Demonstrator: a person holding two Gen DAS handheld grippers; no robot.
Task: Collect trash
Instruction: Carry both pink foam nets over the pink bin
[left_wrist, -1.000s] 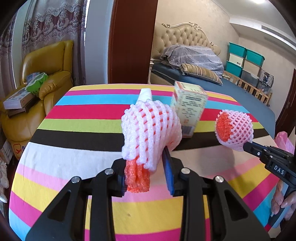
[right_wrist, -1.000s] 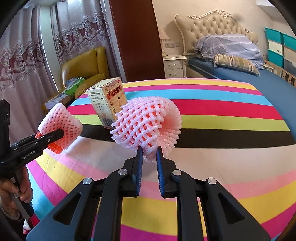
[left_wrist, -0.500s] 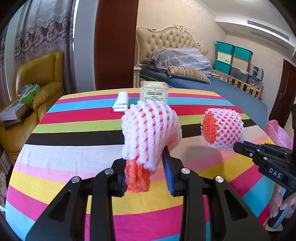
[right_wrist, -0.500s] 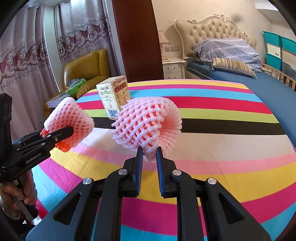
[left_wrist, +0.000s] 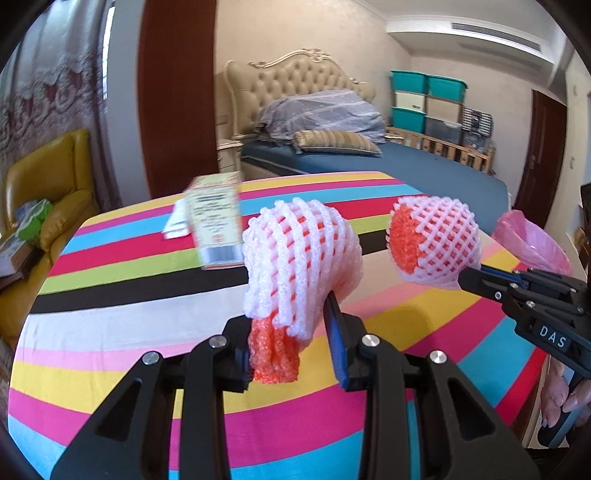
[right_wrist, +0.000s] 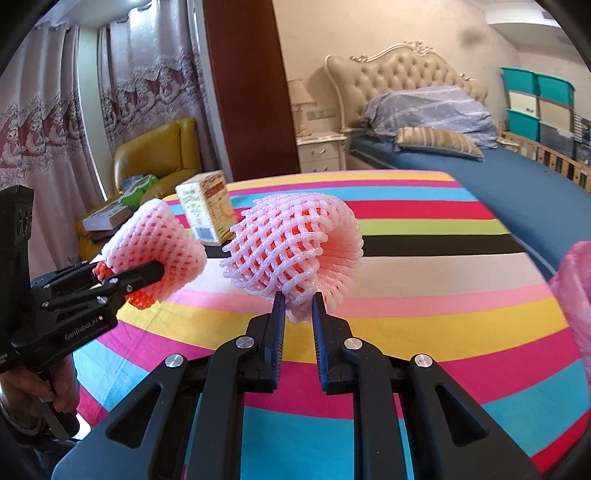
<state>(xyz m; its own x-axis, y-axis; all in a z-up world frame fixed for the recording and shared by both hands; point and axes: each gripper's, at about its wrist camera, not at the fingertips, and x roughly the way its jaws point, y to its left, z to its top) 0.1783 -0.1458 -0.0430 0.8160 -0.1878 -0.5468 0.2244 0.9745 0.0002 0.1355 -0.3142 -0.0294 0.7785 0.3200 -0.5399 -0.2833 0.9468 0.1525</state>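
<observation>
My left gripper (left_wrist: 291, 343) is shut on a pink and orange foam fruit net (left_wrist: 299, 266), held above the striped table (left_wrist: 129, 317). My right gripper (right_wrist: 298, 314) is shut on a second foam fruit net (right_wrist: 291, 251). Each gripper shows in the other's view: the right one (left_wrist: 461, 278) with its net (left_wrist: 436, 240), the left one (right_wrist: 159, 271) with its net (right_wrist: 155, 247). A pink trash bag (left_wrist: 532, 243) hangs past the table's right edge, also at the right of the right wrist view (right_wrist: 576, 295). A drink carton (left_wrist: 216, 221) stands on the table, seen too in the right wrist view (right_wrist: 205, 206).
A white paper scrap (left_wrist: 177, 221) lies behind the carton. A yellow armchair (right_wrist: 155, 162) with clutter stands left of the table. A bed (left_wrist: 369, 162) and stacked storage boxes (left_wrist: 424, 103) are behind it. A hand (right_wrist: 55, 398) holds the left gripper's handle.
Both grippers, each still holding its net, have swung to the right across the table. The pink bag has come into both views and the carton has slid left.
</observation>
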